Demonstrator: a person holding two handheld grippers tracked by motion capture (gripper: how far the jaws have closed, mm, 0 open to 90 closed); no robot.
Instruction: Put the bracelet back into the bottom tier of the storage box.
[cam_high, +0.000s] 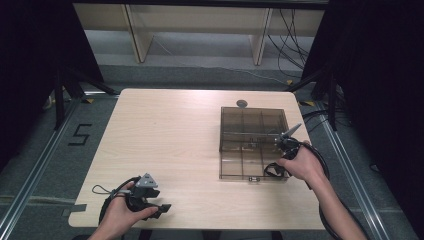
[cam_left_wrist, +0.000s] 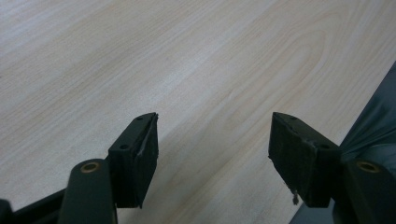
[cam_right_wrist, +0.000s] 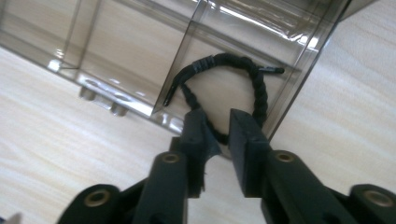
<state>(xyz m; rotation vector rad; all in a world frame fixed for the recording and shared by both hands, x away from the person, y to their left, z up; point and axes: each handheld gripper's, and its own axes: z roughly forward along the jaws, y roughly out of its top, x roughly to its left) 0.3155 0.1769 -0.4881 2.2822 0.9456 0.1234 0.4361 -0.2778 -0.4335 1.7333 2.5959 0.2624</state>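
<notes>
1. A pale wooden table (cam_high: 165, 145) spans the high view, standing on a grey floor, with dark curtains to either side and a light wooden frame beyond its far edge.
2. A smoky, see-through organiser box (cam_high: 252, 122) with divided compartments lies on the right half of the table, its lid open. In the right gripper view its near corner compartment is close in front of the jaws.
3. The person's right hand (cam_high: 305, 165) holds the right gripper (cam_right_wrist: 217, 128) at the box's near right corner. Its jaws are drawn close together with a narrow gap between them, and a strand of the cord passes through that gap. Whether the pads actually press on it cannot be told.
4. The person's left hand (cam_high: 122, 212) holds the left gripper (cam_left_wrist: 212, 140) near the table's near left corner, well apart from the box. Its jaws stand spread wide, with bare wood between them.
5. A black braided cord (cam_right_wrist: 254, 86), curled into a loop, lies in the near corner compartment of the box, one stiff tip pointing towards the side wall.
6. A small dark round object (cam_high: 242, 103) rests on the table just beyond the far edge of the box.
</notes>
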